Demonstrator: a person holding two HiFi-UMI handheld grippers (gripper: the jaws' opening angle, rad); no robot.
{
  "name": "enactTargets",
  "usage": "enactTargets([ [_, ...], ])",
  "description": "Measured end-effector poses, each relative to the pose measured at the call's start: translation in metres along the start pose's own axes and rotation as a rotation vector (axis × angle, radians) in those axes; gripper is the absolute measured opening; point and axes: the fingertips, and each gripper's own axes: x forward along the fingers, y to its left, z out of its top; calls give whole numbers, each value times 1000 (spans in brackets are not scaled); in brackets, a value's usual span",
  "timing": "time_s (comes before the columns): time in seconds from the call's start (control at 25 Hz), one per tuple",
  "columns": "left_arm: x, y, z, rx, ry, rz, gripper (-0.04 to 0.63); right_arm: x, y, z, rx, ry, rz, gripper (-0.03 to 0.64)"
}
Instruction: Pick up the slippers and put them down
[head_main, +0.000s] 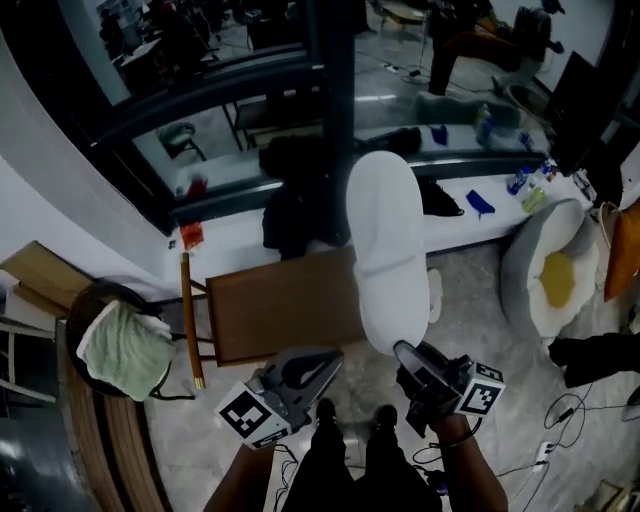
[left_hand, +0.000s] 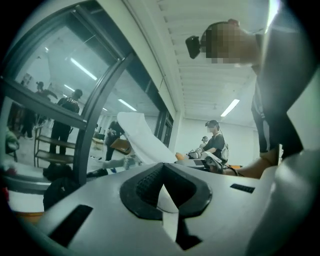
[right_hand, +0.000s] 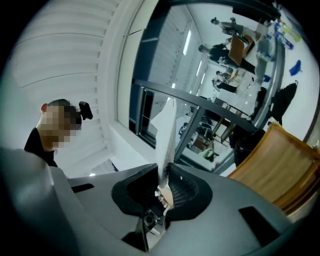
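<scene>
From the head view, we hold the white slipper aloft, across the wooden chair's right edge. Left gripper view: jaws clenched on its edge. Right gripper view: likewise clamped on it.

Two grey grippers, left gripper and right gripper, one white flat fabric slipper clamped between both pairs of fingers, one brown wooden chair beyond the fingertips, one fried-egg-shaped cushion, one pale green cloth.

Grey left tongs and right tongs carry black-and-white marker cubes, black pads.
</scene>
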Motion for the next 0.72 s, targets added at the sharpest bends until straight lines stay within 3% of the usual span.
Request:
enactTargets([
  [0.2,-1,24,-61,-98,54,24,8,-6,-61,-40,104,39,-87,66],
  [0.44,6,55,-148,-193,127,73,8,-10,-139,-72,148,72,-137,66],
  [0.72,20,49,-213,-262,158,34,8,-36,-206,-116,253,68,-221,66],
])
